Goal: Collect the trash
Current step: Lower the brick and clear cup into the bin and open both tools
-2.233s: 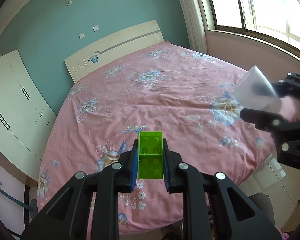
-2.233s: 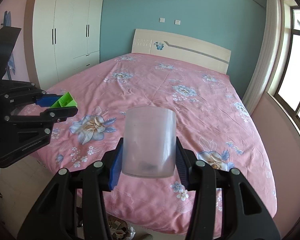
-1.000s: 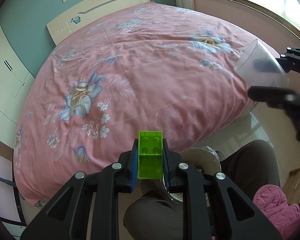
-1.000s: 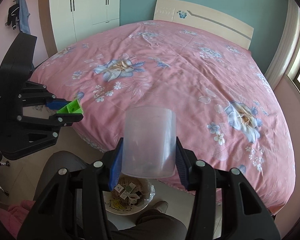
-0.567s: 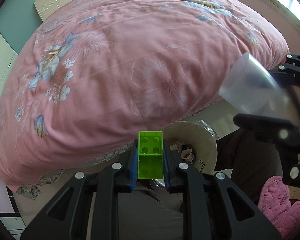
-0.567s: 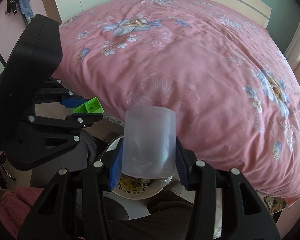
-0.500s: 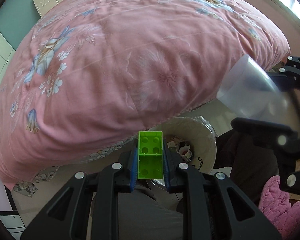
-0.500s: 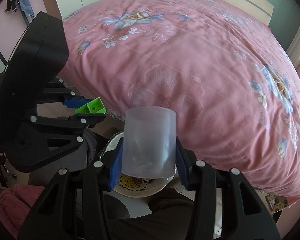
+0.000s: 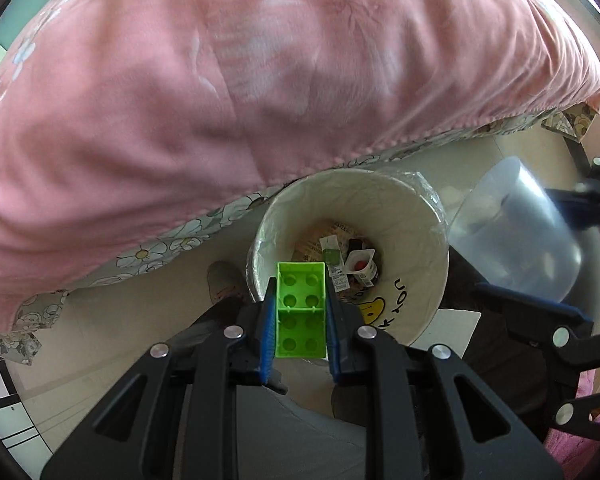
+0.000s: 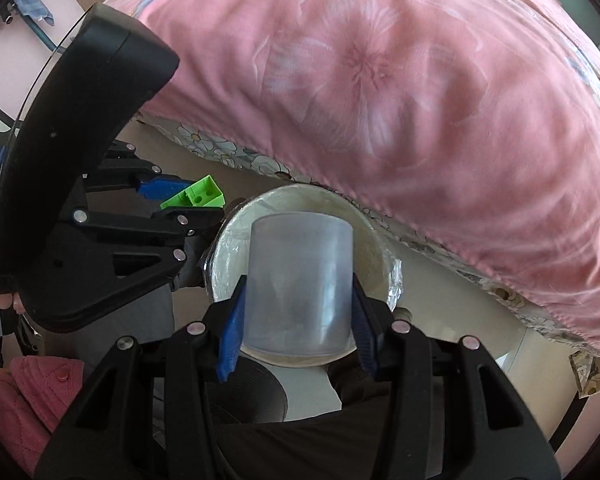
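Green plastic brick (image 9: 300, 309) sitting clamped between left gripper (image 9: 300, 322) pads, hanging over near rim of white trash bin (image 9: 428, 216) beside pink bedspread (image 9: 260, 80). Right gripper (image 10: 298, 300) squeezing frosted plastic cup (image 10: 300, 284), poised above same bin. For clean drop, judging: centring each piece over bin mouth before releasing, brick needing nudge forward off rim. Cup blocking bin interior in right view; cup contents looking murky, unreadable. Bin print partly cut off.

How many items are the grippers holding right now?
2. A green building block in the left gripper; a translucent plastic cup in the right gripper, both above the trash bin.
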Demonstrator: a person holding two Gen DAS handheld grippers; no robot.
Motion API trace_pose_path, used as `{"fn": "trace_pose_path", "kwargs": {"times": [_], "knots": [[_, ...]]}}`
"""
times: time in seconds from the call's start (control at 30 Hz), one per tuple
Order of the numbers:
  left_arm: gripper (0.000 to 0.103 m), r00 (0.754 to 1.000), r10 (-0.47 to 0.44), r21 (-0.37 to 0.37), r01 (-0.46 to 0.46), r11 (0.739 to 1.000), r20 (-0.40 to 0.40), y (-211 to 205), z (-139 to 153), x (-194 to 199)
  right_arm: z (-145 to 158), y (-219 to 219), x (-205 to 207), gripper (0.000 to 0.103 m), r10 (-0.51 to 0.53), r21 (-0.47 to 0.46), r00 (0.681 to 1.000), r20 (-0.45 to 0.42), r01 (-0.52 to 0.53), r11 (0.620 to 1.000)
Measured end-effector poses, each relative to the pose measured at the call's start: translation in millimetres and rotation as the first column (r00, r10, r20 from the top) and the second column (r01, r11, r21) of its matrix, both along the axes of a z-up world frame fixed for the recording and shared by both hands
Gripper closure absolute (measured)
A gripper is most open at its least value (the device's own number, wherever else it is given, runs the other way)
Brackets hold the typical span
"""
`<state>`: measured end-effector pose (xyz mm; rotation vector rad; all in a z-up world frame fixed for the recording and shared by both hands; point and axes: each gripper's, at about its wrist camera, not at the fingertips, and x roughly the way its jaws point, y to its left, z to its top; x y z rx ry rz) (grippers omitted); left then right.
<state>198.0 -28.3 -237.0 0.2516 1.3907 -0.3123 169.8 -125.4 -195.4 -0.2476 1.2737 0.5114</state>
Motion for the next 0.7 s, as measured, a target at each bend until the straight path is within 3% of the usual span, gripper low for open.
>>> {"fn": "trace_pose_path", "kwargs": {"times": [0.47,0.7], "knots": [[0.08,0.983,0.074,-0.059,-0.085,0.995,-0.167,-0.8,-82.2,11.1,-91.5,5.3,11.0,0.055,-0.041,-0.039,0.984,-0.172,0.035,0.999],[0.08,0.966,0.107,-0.093,-0.132,0.987,-0.234,-2.9,-121.0,15.9,-135.2,0.2,21.3,0.055,-0.096,-0.027,0.957,-0.274,0.092,0.995]]}}
